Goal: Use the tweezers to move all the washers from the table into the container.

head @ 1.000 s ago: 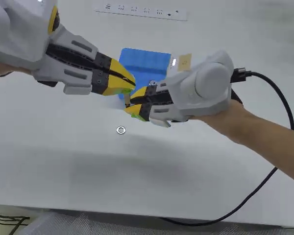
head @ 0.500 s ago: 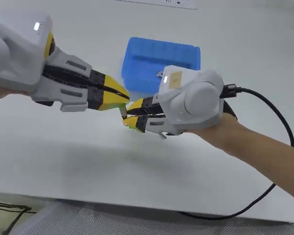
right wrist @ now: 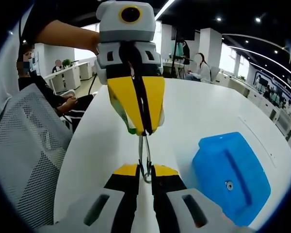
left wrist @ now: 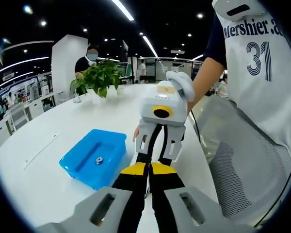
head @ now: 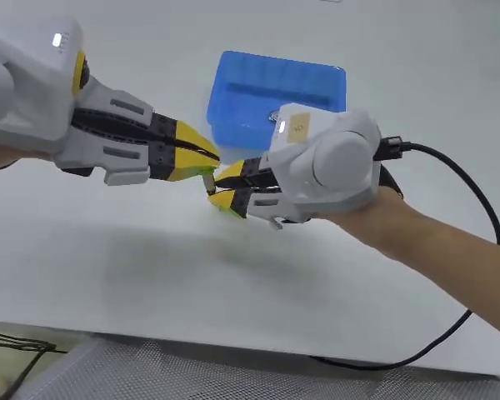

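Note:
Above the white table [head: 108, 258] my two grippers meet tip to tip. The left gripper [head: 210, 158] comes in from the left and the right gripper [head: 218, 190] from the right. Thin metal tweezers [head: 209, 181] bridge their tips. In the right gripper view the tweezers [right wrist: 144, 155] run from the left gripper [right wrist: 144, 132] down into my right gripper [right wrist: 145, 174], and both pairs of jaws are closed on them. The blue container [head: 275, 79] stands just behind. A washer [right wrist: 228, 185] lies inside the container [right wrist: 242, 204], as the left gripper view confirms for the washer [left wrist: 99, 160].
A black cable [head: 475, 183] trails from the right gripper across the table's right side and over the near edge [head: 233, 354]. A mesh chair [right wrist: 34, 160] stands beside the table. A potted plant [left wrist: 99, 77] sits at the table's far end.
The two grippers have closed the gap between their tips and now meet at the tweezers. The head camera has shifted, and the loose washer seen on the table earlier is out of sight.

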